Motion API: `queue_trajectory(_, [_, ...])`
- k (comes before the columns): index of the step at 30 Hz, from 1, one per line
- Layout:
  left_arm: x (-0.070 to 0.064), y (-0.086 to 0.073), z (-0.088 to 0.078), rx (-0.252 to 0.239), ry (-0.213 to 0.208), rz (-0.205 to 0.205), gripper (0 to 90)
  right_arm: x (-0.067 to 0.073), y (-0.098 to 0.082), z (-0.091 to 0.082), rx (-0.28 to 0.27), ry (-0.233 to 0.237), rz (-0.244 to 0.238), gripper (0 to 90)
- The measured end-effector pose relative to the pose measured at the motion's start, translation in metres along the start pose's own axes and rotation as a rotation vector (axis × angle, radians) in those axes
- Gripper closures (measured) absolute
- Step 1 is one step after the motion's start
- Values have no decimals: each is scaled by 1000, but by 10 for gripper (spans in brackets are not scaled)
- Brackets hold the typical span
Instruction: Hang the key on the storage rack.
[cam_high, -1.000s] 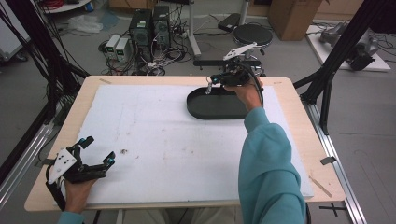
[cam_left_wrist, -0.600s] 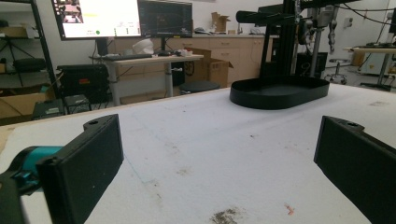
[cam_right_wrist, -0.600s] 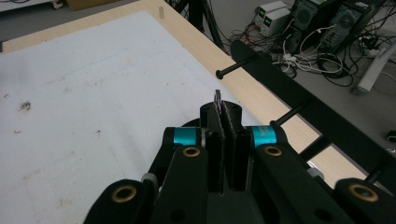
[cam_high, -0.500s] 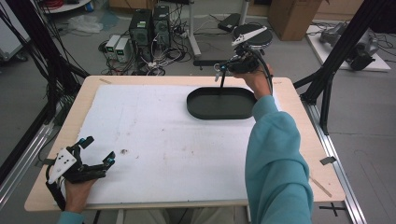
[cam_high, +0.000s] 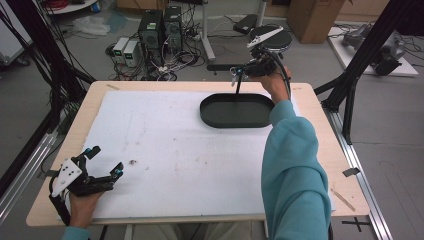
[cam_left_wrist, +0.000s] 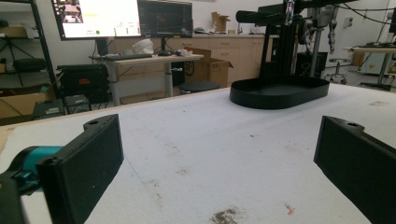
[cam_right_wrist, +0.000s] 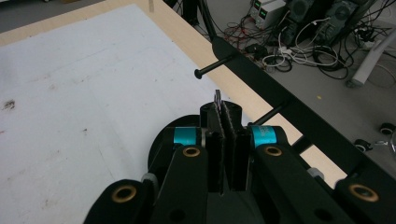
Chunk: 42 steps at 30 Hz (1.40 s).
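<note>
Right gripper view: right tongs (cam_right_wrist: 227, 140) pressed together, pinching a thin metal piece (cam_right_wrist: 217, 100) edge-on. High view places them above the far rim of the black oval tray (cam_high: 210, 112); tray interior appears bare. Left tongs (cam_high: 102, 161) spread, resting at the desk's (cam_high: 115, 87) near-left corner.

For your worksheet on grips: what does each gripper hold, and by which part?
Right gripper: shut on a small thin metal piece, pinched by its lower end; what it is cannot be told. Left gripper: open, holding nothing.

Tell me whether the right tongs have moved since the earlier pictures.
Yes. The right tongs have gone from over the black tray to beyond its far rim, towards the table's far edge.
</note>
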<state>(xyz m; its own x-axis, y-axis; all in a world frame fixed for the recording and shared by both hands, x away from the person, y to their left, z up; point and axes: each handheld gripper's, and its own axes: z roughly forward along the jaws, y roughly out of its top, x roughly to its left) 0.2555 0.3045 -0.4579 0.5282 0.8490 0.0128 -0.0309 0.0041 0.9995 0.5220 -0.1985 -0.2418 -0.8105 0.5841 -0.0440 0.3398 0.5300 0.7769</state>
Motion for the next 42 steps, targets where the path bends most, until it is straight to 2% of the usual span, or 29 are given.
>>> queue_trajectory(12, [0,0,0,0,1,1,18,-7,-3,14,37,-7,5,888])
queue_trajectory(33, [0,0,0,-1,-1,0,18,-15,-9,22,79,-28,36,888])
queue_trajectory(42, [0,0,0,-1,-1,-1,18,-18,-10,23,73,-43,42,888])
